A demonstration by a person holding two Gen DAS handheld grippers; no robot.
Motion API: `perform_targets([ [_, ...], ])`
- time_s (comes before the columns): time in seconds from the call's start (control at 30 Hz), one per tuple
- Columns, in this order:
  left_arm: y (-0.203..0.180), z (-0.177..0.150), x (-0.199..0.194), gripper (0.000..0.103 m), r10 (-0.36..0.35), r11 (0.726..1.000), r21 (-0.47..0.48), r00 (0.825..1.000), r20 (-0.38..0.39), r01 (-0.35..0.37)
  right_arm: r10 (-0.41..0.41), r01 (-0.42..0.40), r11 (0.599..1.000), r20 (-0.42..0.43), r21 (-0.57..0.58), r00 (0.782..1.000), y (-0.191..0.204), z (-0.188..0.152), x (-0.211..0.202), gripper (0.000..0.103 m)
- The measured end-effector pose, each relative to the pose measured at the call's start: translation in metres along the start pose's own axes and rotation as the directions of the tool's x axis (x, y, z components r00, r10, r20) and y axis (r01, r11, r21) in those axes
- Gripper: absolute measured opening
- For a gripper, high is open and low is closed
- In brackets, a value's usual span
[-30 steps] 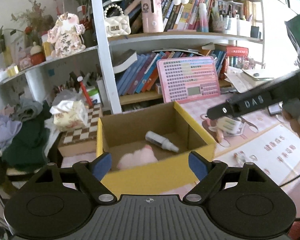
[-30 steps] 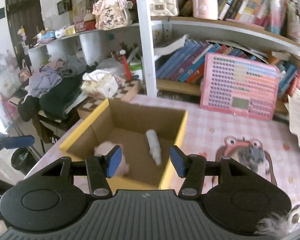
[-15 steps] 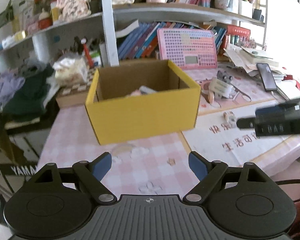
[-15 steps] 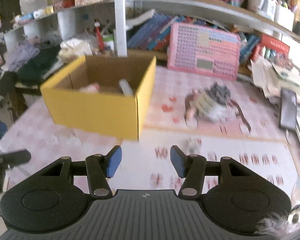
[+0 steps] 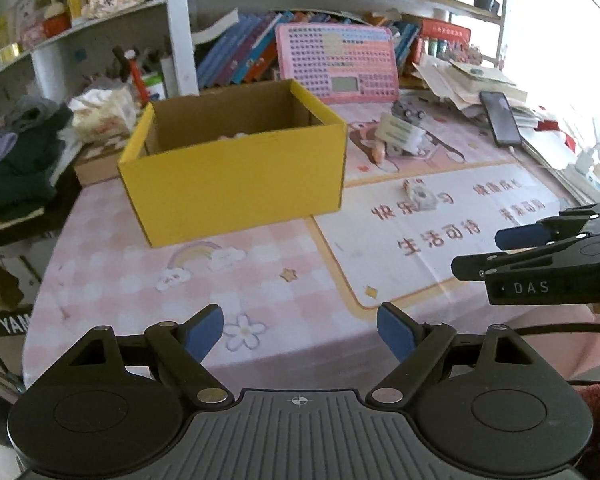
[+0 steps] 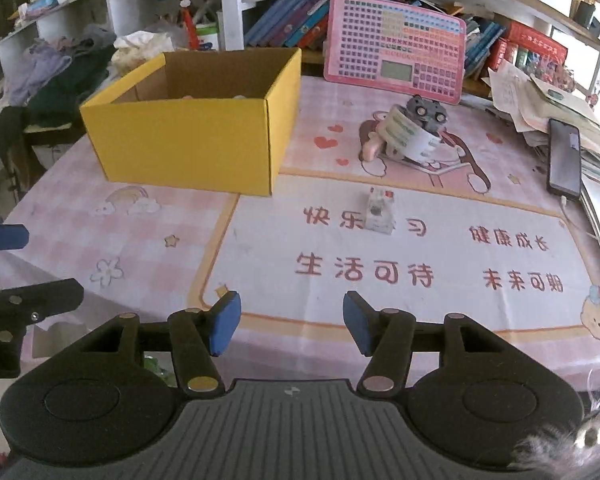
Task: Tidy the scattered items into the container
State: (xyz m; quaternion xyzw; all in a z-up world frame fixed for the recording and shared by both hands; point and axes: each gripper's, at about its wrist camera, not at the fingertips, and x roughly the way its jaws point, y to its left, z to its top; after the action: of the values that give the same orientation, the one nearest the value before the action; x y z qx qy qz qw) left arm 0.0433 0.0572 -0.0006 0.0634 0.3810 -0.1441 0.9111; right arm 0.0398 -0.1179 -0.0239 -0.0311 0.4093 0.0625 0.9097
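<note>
The small white packet (image 6: 377, 213) lay on the printed mat, near and right of the yellow cardboard box (image 6: 188, 140), looking light and crushable — best pinched across its short sides by the right gripper (image 6: 291, 323), empty, jaws opening — the left gripper (image 5: 300, 334) gaped empty

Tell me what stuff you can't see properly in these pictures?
- Inside the yellow box: both wrist views look at it from low, so its front wall hides nearly everything; only pale tips peek over.
- The small white item on the mat: too small to name in either view.
- The toy pile: its parts overlap, so their number is unclear.
- The left gripper: cut off by the right view's edge.
</note>
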Motion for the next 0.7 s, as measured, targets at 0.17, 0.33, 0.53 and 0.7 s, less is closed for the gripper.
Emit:
perform_targets([
  [0.17, -0.013, 0.002, 0.009, 0.086, -0.044, 0.999, 0.027, 0.999, -0.021, 0.045, -0.021, 0.021, 1.000, -0.024, 0.009, 0.999, -0.008, -0.007, -0.001, 0.056],
  [0.33, -0.023, 0.006, 0.019, 0.086, -0.080, 0.996, 0.030, 0.996, -0.044, 0.082, -0.056, 0.059, 0.997, -0.051, 0.049, 0.997, -0.024, -0.014, -0.004, 0.058],
  [0.53, -0.040, 0.010, 0.030, 0.087, -0.109, 0.993, 0.034, 0.991, -0.072, 0.112, -0.083, 0.088, 0.993, -0.068, 0.073, 0.994, -0.045, -0.022, -0.006, 0.062],
  [0.7, -0.055, 0.013, 0.032, 0.092, -0.121, 0.990, 0.059, 0.990, -0.077, 0.125, -0.086, 0.093, 0.991, -0.069, 0.101, 0.994, -0.061, -0.023, -0.007, 0.066],
])
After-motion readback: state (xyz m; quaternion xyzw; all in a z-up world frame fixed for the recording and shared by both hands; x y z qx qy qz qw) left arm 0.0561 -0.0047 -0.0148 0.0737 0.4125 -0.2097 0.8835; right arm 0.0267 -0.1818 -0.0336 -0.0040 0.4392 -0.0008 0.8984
